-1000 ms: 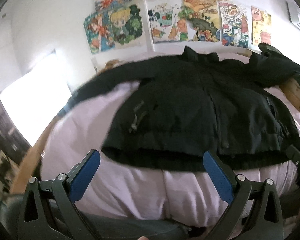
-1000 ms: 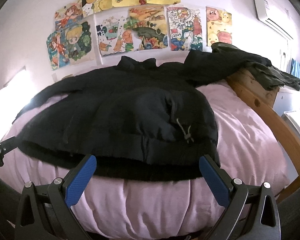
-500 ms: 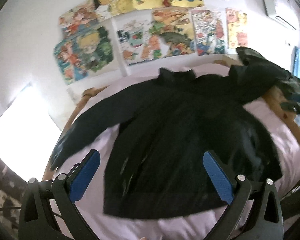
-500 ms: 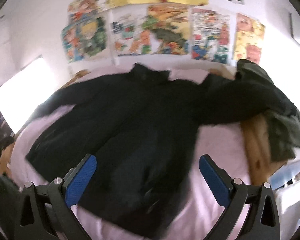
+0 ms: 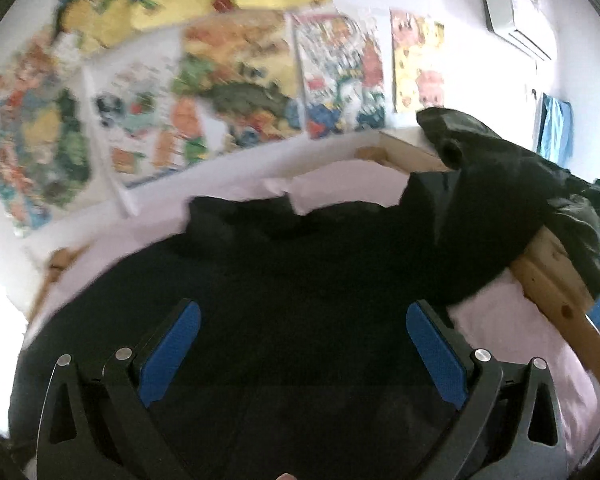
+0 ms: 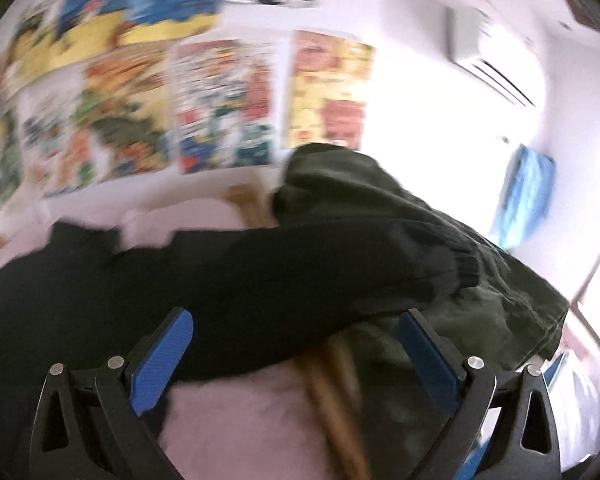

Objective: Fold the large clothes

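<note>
bright blown-out daylight, heavy motion blur, fisheye-warped edges

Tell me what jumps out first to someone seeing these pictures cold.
A big black jacket lies spread across the pink bedding, filling the middle of the left wrist view, with one sleeve stretching out over the wooden bed frame. Behind it, bright cartoon posters cover the white wall. Both grippers, left and right, hang open above the bed.
</note>
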`<act>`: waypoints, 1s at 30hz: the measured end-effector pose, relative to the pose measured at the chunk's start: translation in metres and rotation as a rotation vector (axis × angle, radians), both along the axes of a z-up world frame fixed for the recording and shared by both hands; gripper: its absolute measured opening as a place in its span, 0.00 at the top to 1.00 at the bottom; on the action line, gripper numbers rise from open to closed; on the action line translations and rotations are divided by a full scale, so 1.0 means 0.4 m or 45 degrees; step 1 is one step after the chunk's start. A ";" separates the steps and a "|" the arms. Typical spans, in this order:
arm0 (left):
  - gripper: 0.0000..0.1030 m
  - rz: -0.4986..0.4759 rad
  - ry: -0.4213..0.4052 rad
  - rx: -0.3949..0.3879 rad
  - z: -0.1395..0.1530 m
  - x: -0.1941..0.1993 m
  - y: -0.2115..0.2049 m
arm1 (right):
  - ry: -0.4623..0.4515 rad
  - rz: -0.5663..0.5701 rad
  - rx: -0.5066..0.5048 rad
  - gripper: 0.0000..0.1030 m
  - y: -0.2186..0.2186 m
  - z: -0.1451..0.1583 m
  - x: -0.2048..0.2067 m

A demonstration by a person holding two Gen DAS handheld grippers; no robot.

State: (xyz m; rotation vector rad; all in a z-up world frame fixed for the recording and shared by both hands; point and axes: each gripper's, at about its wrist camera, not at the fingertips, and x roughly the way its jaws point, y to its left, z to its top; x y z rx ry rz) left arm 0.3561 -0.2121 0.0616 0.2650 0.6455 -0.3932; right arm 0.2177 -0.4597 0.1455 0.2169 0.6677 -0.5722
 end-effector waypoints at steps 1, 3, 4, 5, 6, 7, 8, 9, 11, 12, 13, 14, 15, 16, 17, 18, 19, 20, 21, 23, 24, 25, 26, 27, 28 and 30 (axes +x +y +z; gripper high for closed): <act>0.02 -0.004 0.033 0.000 -0.033 0.049 -0.034 | 0.003 -0.046 0.034 0.00 -0.041 -0.011 0.004; 0.02 -0.006 0.089 -0.003 -0.085 0.114 -0.070 | -0.027 -0.127 0.091 0.00 -0.106 -0.027 0.011; 0.02 -0.011 0.136 -0.004 -0.124 0.155 -0.095 | -0.048 -0.176 0.118 0.00 -0.136 -0.034 0.012; 0.02 -0.015 0.167 0.000 -0.154 0.188 -0.117 | -0.064 -0.216 0.149 0.00 -0.164 -0.044 0.015; 0.02 -0.018 0.183 0.008 -0.181 0.217 -0.139 | -0.083 -0.247 0.177 0.00 -0.189 -0.053 0.014; 0.02 -0.019 0.186 0.015 -0.201 0.232 -0.153 | -0.098 -0.285 0.213 0.00 -0.217 -0.065 0.012; 0.02 -0.024 0.193 0.014 -0.225 0.260 -0.176 | -0.105 -0.316 0.242 0.00 -0.234 -0.074 0.015; 0.02 -0.031 0.203 -0.004 -0.241 0.283 -0.193 | -0.134 -0.367 0.293 0.00 -0.259 -0.088 0.006; 0.02 -0.029 0.229 -0.036 -0.271 0.315 -0.221 | -0.177 -0.432 0.351 0.04 -0.292 -0.108 -0.004; 0.02 -0.032 0.266 -0.042 -0.296 0.334 -0.237 | -0.186 -0.455 0.369 0.07 -0.299 -0.117 -0.010; 0.02 -0.032 0.294 -0.033 -0.317 0.346 -0.248 | -0.195 -0.471 0.391 0.13 -0.311 -0.127 -0.016; 0.02 -0.025 0.321 -0.007 -0.343 0.356 -0.258 | -0.208 -0.485 0.417 0.20 -0.321 -0.139 -0.024; 0.02 -0.027 0.346 0.019 -0.369 0.363 -0.266 | -0.224 -0.499 0.451 0.24 -0.331 -0.154 -0.032; 0.01 -0.030 0.362 0.033 -0.387 0.369 -0.270 | -0.242 -0.505 0.481 0.30 -0.340 -0.166 -0.038; 0.01 -0.031 0.371 0.036 -0.403 0.375 -0.268 | -0.259 -0.506 0.495 0.32 -0.345 -0.169 -0.041; 0.01 -0.029 0.380 0.033 -0.413 0.380 -0.264 | -0.276 -0.507 0.499 0.34 -0.347 -0.168 -0.043; 0.01 -0.030 0.391 0.032 -0.421 0.385 -0.261 | -0.279 -0.506 0.503 0.39 -0.350 -0.168 -0.039; 0.01 -0.030 0.402 0.033 -0.430 0.391 -0.258 | -0.273 -0.499 0.509 0.45 -0.351 -0.168 -0.035; 0.01 -0.029 0.408 0.031 -0.438 0.396 -0.254 | -0.269 -0.491 0.511 0.48 -0.350 -0.167 -0.030; 0.01 -0.031 0.404 0.030 -0.451 0.397 -0.245 | -0.267 -0.483 0.496 0.65 -0.347 -0.166 -0.019; 0.01 -0.030 0.404 0.030 -0.453 0.398 -0.239 | -0.276 -0.464 0.491 0.70 -0.341 -0.164 -0.015; 0.01 -0.031 0.406 0.024 -0.449 0.401 -0.231 | -0.286 -0.447 0.490 0.79 -0.337 -0.161 -0.013; 0.01 -0.032 0.411 0.016 -0.441 0.400 -0.223 | -0.292 -0.442 0.487 0.86 -0.335 -0.158 -0.006; 0.01 -0.029 0.420 0.002 -0.426 0.403 -0.207 | -0.312 -0.430 0.477 0.88 -0.330 -0.149 -0.006; 0.01 -0.022 0.428 -0.009 -0.413 0.406 -0.194 | -0.329 -0.422 0.466 0.90 -0.324 -0.140 -0.006; 0.01 -0.012 0.450 -0.036 -0.374 0.409 -0.146 | -0.378 -0.397 0.427 0.91 -0.307 -0.114 -0.005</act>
